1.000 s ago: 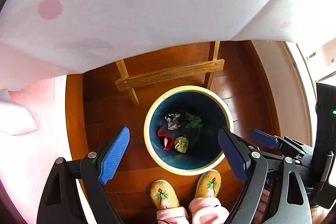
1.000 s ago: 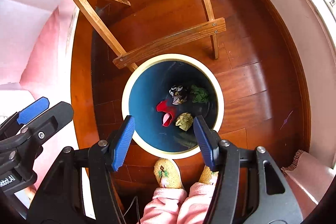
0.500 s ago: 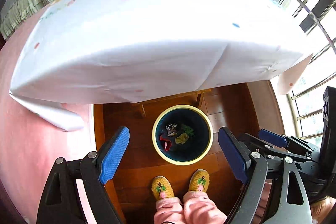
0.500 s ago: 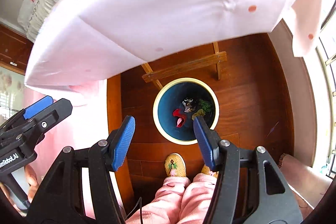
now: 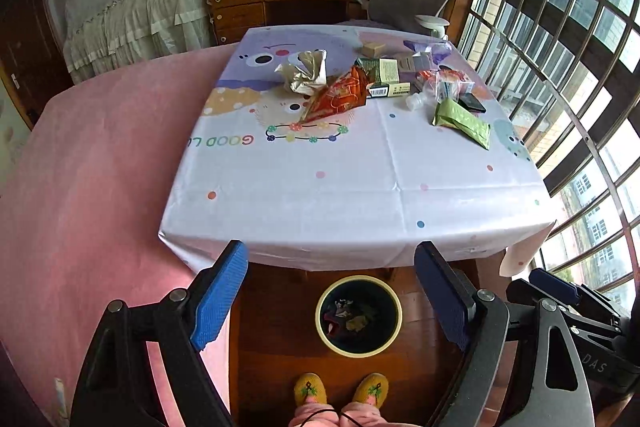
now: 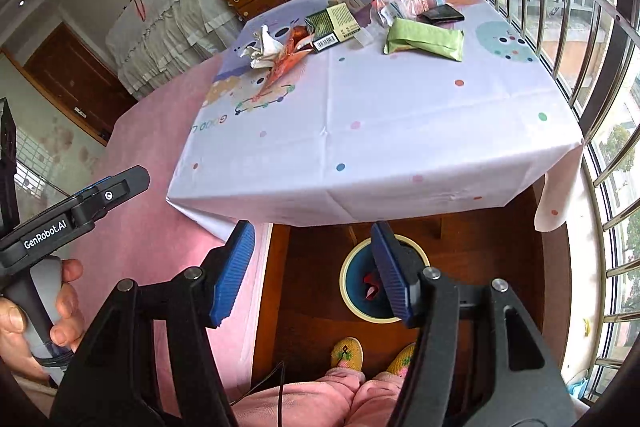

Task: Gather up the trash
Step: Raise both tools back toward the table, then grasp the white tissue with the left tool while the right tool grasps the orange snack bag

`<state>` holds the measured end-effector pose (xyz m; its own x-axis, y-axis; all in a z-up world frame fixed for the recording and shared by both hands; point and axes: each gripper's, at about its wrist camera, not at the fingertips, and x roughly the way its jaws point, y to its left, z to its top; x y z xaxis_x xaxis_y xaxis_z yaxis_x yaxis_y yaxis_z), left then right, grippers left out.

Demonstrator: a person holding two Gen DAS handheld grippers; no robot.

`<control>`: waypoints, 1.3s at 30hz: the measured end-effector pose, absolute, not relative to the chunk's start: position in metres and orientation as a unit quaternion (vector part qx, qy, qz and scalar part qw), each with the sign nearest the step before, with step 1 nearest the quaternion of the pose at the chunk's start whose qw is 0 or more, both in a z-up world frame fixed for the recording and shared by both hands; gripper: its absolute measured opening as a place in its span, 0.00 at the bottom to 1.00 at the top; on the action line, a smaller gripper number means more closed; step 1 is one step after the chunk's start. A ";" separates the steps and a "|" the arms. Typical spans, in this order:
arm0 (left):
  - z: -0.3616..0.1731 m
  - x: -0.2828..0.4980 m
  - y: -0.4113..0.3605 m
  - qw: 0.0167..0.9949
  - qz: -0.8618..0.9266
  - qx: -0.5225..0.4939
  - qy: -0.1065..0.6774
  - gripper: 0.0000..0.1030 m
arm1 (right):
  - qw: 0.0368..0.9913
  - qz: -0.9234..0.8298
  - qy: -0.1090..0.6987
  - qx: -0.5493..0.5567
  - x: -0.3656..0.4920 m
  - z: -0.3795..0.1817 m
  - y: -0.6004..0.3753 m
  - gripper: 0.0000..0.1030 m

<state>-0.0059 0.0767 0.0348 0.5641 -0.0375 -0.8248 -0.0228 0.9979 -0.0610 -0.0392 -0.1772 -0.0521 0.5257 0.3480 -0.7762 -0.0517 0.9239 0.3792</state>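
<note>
**Trash spread on the table, bin waiting below**

Trash lies in a cluster on the far part of the table (image 5: 360,187), in the upper middle of the left wrist view: a crumpled silver wrapper (image 5: 306,73), an orange snack bag (image 5: 340,97), a dark green box (image 5: 380,75) and a green packet (image 5: 462,123), with smaller wrappers just beside them. The table wears a white cloth with coloured dots and cartoon prints.

The bin (image 5: 359,313) stands on the wooden floor in the lower middle of the frame, partly under the table's near edge. It has a cream rim and a dark blue inside, and holds several scraps, one of them red (image 6: 370,287).

The left gripper (image 5: 332,299) is released, its blue pads wide apart with nothing between them. The right gripper (image 6: 314,275) is likewise spread and empty. A hand (image 6: 36,315) at the lower left of the right wrist view grips the left tool's handle. Two yellow slippers (image 5: 340,389) show at the bottom edge.
</note>
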 end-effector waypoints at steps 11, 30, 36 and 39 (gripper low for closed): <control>0.113 0.018 0.091 0.899 0.018 -0.045 0.435 0.83 | 0.881 0.170 0.422 0.126 0.011 0.013 -0.160 0.57; 0.022 0.278 0.149 0.857 -0.097 0.010 0.506 0.83 | 0.839 0.090 0.504 0.183 0.248 -0.082 -0.095 0.57; -0.030 0.350 0.151 0.827 -0.146 0.040 0.541 0.83 | 0.815 0.036 0.529 0.233 0.321 -0.146 -0.087 0.57; -0.050 0.376 0.147 0.815 -0.164 0.054 0.553 0.82 | 0.807 0.026 0.533 0.252 0.346 -0.168 -0.084 0.57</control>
<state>0.3758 0.1466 -0.0503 0.3348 -0.2083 -0.9190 0.3267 0.9404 -0.0941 0.3464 -0.0839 -0.1683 0.4300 0.3113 -0.8475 0.2270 0.8713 0.4352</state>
